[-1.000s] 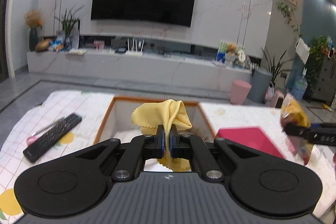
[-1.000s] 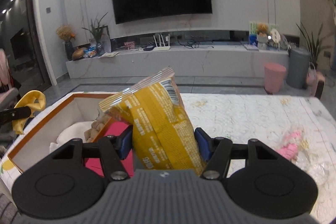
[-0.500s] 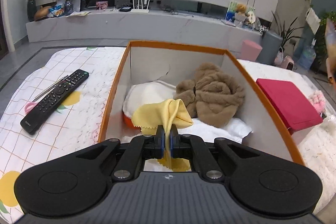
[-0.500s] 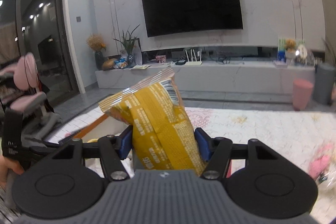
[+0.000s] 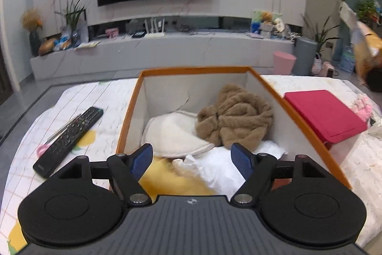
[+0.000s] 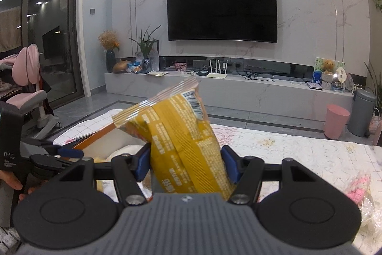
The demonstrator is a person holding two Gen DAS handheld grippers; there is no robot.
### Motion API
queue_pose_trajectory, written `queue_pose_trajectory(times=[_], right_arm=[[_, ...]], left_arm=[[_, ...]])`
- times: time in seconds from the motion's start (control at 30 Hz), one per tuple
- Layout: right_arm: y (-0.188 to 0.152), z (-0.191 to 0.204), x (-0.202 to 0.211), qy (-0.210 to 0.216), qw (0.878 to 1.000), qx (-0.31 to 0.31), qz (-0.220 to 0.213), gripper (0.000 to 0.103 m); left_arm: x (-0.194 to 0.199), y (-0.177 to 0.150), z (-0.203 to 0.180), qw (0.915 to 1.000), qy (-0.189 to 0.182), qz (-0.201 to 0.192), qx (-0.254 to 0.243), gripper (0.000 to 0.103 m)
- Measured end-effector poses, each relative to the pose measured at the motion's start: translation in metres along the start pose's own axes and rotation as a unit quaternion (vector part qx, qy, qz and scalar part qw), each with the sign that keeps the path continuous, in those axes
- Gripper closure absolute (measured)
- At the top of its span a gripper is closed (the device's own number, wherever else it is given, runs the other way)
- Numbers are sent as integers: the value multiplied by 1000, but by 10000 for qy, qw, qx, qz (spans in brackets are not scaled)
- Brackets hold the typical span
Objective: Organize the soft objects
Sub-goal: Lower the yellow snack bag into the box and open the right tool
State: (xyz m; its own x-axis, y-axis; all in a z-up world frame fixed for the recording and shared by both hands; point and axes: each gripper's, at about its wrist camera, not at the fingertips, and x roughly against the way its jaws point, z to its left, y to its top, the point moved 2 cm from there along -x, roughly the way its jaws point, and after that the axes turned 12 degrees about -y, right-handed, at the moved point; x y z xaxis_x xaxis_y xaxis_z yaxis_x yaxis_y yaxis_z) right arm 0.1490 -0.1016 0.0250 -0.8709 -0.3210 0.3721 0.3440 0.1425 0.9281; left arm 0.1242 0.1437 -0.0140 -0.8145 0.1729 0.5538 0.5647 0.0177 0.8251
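Observation:
In the left wrist view my left gripper [image 5: 192, 155] is open over the near end of an orange-rimmed box [image 5: 293, 111]. A yellow cloth [image 5: 167, 179] lies blurred inside the box just below the jaws. A brown fuzzy cloth [image 5: 235, 117] and white cloths [image 5: 172, 133] lie further in. In the right wrist view my right gripper [image 6: 186, 163] is shut on a yellow snack bag [image 6: 181, 142], held up above the table to the right of the box [image 6: 95, 138]. The left gripper also shows at the left edge of the right wrist view [image 6: 66, 152].
A black remote [image 5: 69, 140] and a pink-handled tool lie on the tablecloth left of the box. A red flat case [image 5: 324, 114] lies right of it. A pink knitted item in clear wrap [image 6: 358, 188] lies at the right.
My left gripper has opened and let the yellow cloth drop into the box. My right gripper has kept its hold on the snack bag and risen a little.

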Motion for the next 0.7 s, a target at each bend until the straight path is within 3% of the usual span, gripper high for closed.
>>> queue_pose_trajectory(times=[0.27,0.53,0.7], right_arm=[[-4,13,-2,177,9996,99,217,42],[-1,47,-8,422,9974,352,474,42],[0,79,-27,547,9934,752,664,41]], left_arm=[[3,5,12,9987,46,-39,512,14],[16,10,39,9935,125,-367,1069,14],[19,12,50,9935,-20,-498,1022,14]])
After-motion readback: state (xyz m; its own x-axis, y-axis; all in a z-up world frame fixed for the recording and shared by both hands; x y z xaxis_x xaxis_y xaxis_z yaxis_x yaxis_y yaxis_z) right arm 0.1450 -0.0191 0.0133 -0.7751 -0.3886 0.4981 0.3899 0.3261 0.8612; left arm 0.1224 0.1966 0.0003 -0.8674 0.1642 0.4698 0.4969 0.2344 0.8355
